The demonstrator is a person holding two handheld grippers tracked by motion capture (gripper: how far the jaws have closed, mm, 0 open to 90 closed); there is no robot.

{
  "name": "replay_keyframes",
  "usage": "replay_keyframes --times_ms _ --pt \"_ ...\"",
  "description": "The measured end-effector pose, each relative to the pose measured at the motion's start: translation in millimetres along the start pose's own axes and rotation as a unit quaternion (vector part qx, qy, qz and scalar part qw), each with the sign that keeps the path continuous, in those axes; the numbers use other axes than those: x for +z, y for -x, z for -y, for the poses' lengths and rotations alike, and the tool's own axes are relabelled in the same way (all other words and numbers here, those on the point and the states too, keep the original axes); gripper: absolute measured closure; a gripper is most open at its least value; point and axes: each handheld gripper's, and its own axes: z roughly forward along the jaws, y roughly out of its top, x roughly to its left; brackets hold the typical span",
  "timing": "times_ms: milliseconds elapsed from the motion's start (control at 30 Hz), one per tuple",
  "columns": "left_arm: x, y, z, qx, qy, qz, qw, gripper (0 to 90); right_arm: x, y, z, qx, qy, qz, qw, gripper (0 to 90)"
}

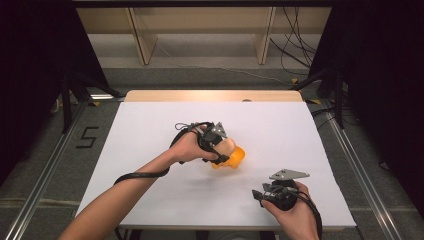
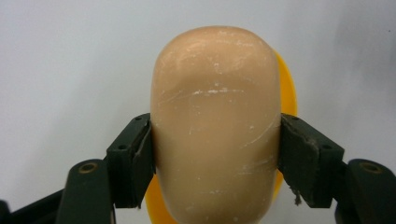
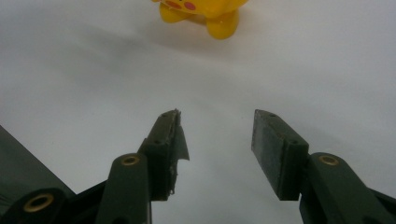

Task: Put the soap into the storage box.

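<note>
Near the middle of the table: a yellow toy (image 1: 234, 158) lies on the white table (image 1: 150, 130), with a pale peach rounded piece (image 1: 227, 146) on it.
Peach piece: in the left gripper view it (image 2: 217, 126) is smooth, a little scratched, and it covers most of the yellow toy (image 2: 288, 88) behind it.
Yellow toy from the right gripper view: its lower part (image 3: 205, 11) is at the top edge, with two small feet and red marks.
Left gripper (image 1: 220, 146): the jaws are closed on the peach piece, one pad (image 2: 135, 161) touching each flank; the left hand (image 1: 187, 147) holds it.
Right gripper (image 1: 260, 195): the jaws stand apart with nothing between them, over bare table, well apart from the toy; the right hand (image 1: 292, 207) holds it near the front edge.
Right gripper pads: one pad (image 3: 180, 140) has a torn, loose edge.
Containers: I cannot tell if the toy is hollow or holds something.
</note>
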Motion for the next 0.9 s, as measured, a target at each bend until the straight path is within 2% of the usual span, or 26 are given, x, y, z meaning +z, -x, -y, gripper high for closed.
replay_keyframes --times_ms 133,233,267,300,333,400,433,500,567,667,700,733,767,833,867,900 --pt "2.3 1.0 0.9 -0.004 0.001 -0.001 1.0 31.6 -0.5 -0.1 0.0 -0.001 -0.001 0.002 1.0 52.7" --pt "-2.9 1.2 -2.1 -0.008 0.017 0.004 0.9998 30.7 -0.6 -0.6 0.3 0.004 -0.004 0.002 1.0 52.7" --pt "-5.5 0.4 -3.3 0.0 0.013 0.004 0.9999 30.8 -0.2 0.0 0.3 0.001 -0.002 0.002 1.0 52.7" --pt "-7.6 2.1 -4.0 -0.008 0.023 0.002 0.9997 30.8 0.2 0.3 0.3 -0.002 -0.001 0.001 1.0 52.7" --pt "-11.1 1.3 -4.2 -0.001 0.019 0.002 0.9998 30.8 0.1 0.2 0.2 -0.002 0.0 0.001 1.0 52.7" --pt "-15.5 1.1 -3.8 -0.002 0.029 0.0 0.9996 30.8 -0.2 0.4 0.2 -0.004 -0.002 0.003 1.0 52.6" --pt "-18.6 1.6 -2.9 -0.007 0.034 -0.004 0.9994 30.9 -1.6 -1.8 0.4 0.013 -0.011 0.002 0.9999 52.7" --pt "-27.9 0.7 -0.5 0.0 0.032 -0.006 0.9995 31.3 -1.4 -1.9 0.7 0.015 -0.01 0.004 0.9998 52.6" --pt "-36.8 2.2 4.0 -0.004 0.038 -0.007 0.9993 31.3 -1.4 -1.6 0.7 0.014 -0.009 0.004 0.9999 52.6" --pt "-48.3 6.3 15.3 -0.027 0.052 -0.014 0.9982 31.5 -1.5 -2.0 0.7 0.016 -0.01 0.003 0.9998 52.5" --pt "-54.0 6.4 20.8 -0.022 0.05 -0.02 0.9983 31.5 -1.4 -1.5 0.7 0.011 -0.008 0.005 0.9999 52.5" --pt "-55.9 6.4 23.7 -0.02 0.064 -0.026 0.9974 31.6 -1.2 -1.6 0.7 0.012 -0.009 0.005 0.9999 52.5" --pt "-59.6 6.9 28.3 -0.024 0.067 -0.032 0.9969 31.6 -1.4 -1.6 0.6 0.011 -0.01 0.005 0.9999 52.5" --pt "-67.6 11.4 39.3 -0.05 0.065 -0.034 0.9961 31.7 -1.3 -1.7 0.5 0.011 -0.009 0.005 0.9999 52.5" --pt "-71.3 12.2 44.8 -0.049 0.065 -0.036 0.996 31.7 -1.2 -1.8 0.7 0.011 -0.009 0.007 0.9999 52.5" --pt "-75.1 14.9 52.2 -0.06 0.067 -0.038 0.9952 31.7 -1.1 -1.9 0.8 0.011 -0.009 0.007 0.9999 52.5"
